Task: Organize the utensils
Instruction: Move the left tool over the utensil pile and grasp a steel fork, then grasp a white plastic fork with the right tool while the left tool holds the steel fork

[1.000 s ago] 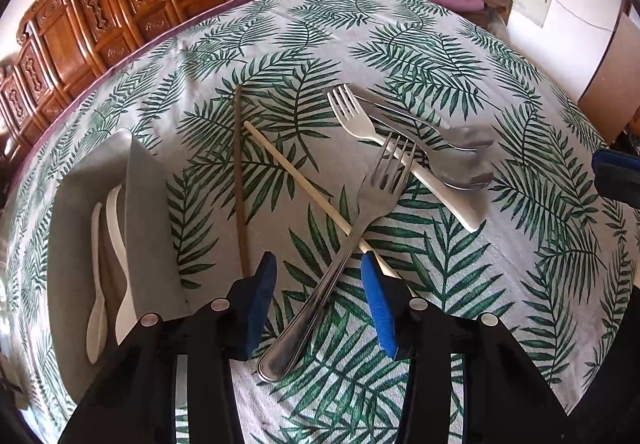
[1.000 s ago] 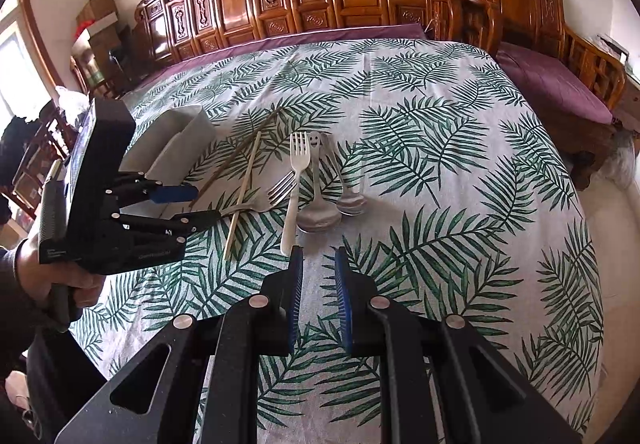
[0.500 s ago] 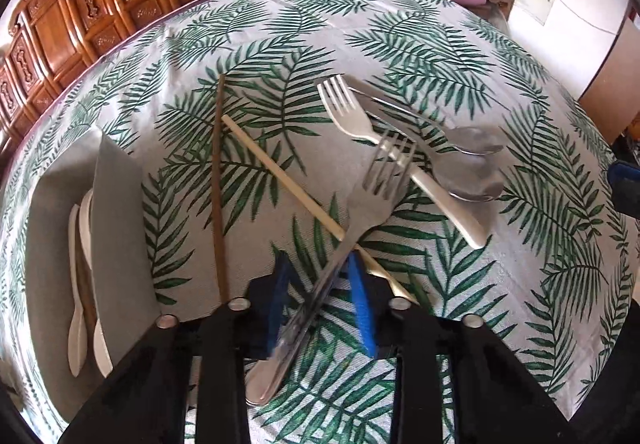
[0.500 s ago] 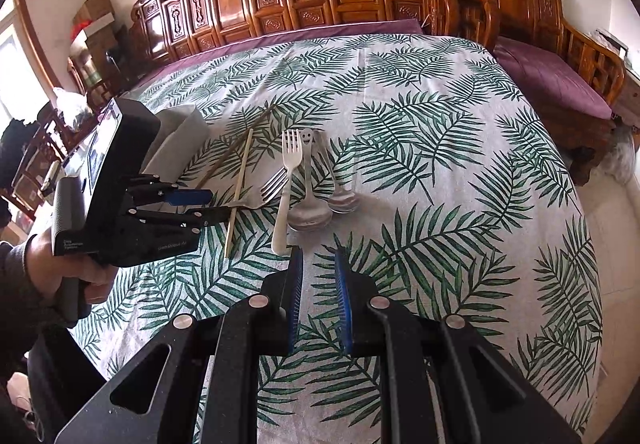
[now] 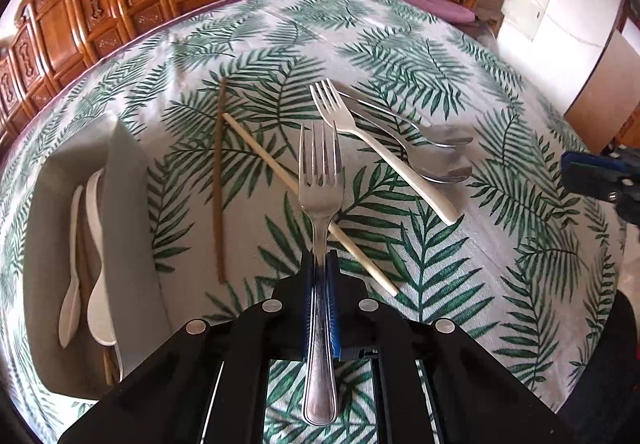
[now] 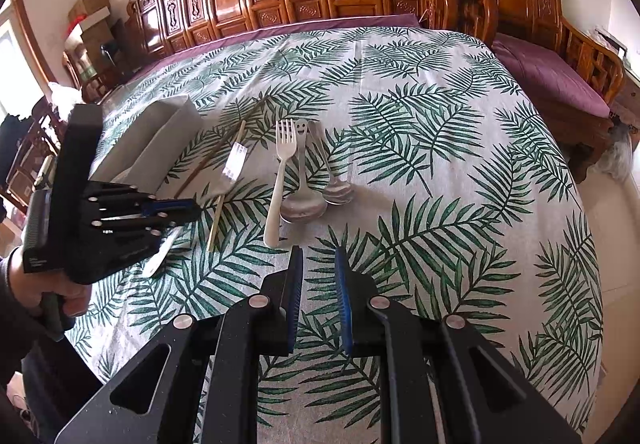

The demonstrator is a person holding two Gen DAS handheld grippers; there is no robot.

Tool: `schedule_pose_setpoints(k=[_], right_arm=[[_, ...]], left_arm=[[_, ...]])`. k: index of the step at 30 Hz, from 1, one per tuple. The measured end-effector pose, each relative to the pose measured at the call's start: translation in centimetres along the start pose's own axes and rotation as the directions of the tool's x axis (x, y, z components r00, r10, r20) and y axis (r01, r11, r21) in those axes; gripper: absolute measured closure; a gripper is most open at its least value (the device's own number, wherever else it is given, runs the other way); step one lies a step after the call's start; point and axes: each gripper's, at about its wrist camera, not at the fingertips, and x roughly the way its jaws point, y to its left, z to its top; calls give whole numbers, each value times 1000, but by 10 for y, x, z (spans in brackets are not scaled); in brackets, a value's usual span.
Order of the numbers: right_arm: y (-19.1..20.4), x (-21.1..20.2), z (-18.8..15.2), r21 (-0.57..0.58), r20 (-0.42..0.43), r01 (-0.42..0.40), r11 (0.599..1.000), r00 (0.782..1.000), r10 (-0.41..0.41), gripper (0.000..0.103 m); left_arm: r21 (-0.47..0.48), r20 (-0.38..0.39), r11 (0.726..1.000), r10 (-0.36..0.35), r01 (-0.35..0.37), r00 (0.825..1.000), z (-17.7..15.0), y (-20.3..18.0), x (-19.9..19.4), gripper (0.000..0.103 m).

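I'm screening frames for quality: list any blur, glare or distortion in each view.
Left wrist view: strong fisheye bulge curves the tablecloth; the far cloth is slightly smeared; the metal fork in the left gripper stays sharp. Right wrist view: same bulge; that fork glares white and blurred; the spoons show soft sheen.

Two wrist views, low over shared tablecloth (image 5: pixel 460 284).

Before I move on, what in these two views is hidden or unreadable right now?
- Gray tray, left wrist view: its near end is cut off by the left hand-held gripper; the contents under the white spoons are unclear.
- Metal fork, right wrist view: blurred, handle hidden behind the left hand-held gripper.
- Right hand-held gripper: holds nothing visible.
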Motion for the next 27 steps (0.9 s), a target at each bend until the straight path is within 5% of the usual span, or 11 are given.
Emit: schedule_pose_setpoints(k=[16, 27], right_arm=[[45, 59, 40, -118, -35, -10, 993, 999, 6, 85], [42, 124, 73, -126, -146, 4, 992, 989, -23, 85]], left_arm=[[-64, 152, 998, -19, 29, 988, 2, 42, -66, 97], [-80, 195, 996, -15, 31, 981, 5, 61, -86, 97]])
